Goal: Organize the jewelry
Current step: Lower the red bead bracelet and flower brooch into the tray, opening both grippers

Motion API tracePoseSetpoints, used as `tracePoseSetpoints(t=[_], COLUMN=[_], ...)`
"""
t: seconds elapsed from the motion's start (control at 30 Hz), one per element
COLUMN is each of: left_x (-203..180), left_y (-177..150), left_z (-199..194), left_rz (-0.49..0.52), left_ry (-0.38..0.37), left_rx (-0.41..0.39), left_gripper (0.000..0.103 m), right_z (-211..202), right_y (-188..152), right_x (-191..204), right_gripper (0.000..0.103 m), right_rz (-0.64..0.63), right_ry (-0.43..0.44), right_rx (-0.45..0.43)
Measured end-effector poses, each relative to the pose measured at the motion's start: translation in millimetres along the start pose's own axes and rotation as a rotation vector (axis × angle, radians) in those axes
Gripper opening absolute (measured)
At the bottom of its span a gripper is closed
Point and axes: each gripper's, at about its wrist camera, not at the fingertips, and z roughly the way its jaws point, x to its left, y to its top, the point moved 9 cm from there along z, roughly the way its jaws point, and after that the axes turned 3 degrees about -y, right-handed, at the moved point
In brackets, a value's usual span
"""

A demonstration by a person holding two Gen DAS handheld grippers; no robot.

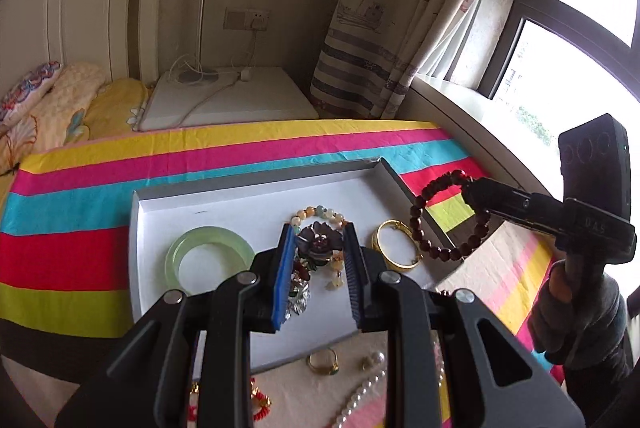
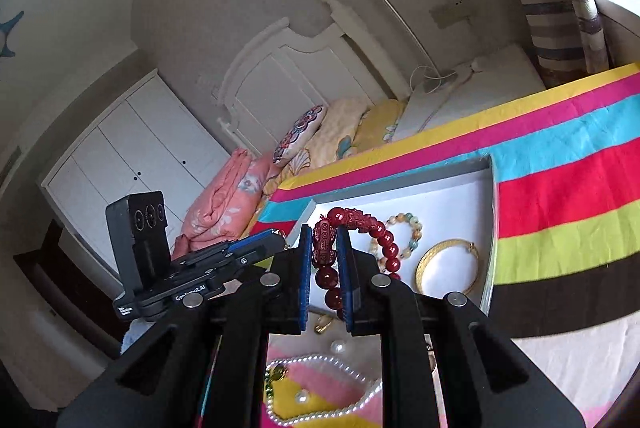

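Left wrist view shows the left gripper [image 1: 316, 264] clamped on a flower brooch [image 1: 320, 242], held above the white tray [image 1: 224, 203] that lies on the striped cloth [image 1: 68, 211]. Inside the tray sit a green bangle [image 1: 210, 258] near its left wall, a pale bead bracelet [image 1: 322, 214] behind the brooch, and a gold bangle [image 1: 396, 246] toward its right wall. Over the tray's right edge the right gripper [image 1: 472, 191] pinches a dark red bead bracelet [image 1: 448, 218], which hangs clear of the tray floor. Right wrist view shows that gripper [image 2: 325, 260] with its pads closed on the red bracelet [image 2: 360, 240], carved beads at the top. Just outside the tray's near edge lie a ring [image 1: 323, 362], a loose pearl [image 1: 376, 360] and a pearl necklace [image 1: 360, 400].
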Motion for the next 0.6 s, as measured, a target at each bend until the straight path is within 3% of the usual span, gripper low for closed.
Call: tracePoseSetpoints(t=[0.27, 0.43, 0.47, 0.53, 0.6], left_x=[25, 27, 29, 38, 47], left_y=[25, 17, 14, 11, 13], left_z=[49, 84, 90, 90, 78], left_rz=[-0.09, -0.084, -0.082, -0.101, -0.135], left_ry=[-0.002, 0.05, 0.073, 0.105, 0.124], left_rx=[0.061, 0.14, 0.149, 0.134, 0.081], left_gripper=[0.024, 0.025, 0.028, 0.052, 0.064], right_z=[43, 82, 91, 102, 102], right_y=[35, 26, 21, 13, 9], right_x=[-36, -54, -57, -59, -60], right_gripper=[0.015, 0.015, 0.016, 0.016, 0.02], right_rz=[-0.097, -0.207, -0.221, -0.227, -0.193], right_ry=[-0.21, -0.352, -0.367, -0.373, -0.357], right_rx=[0.003, 0.132, 0.163, 0.198, 0.204])
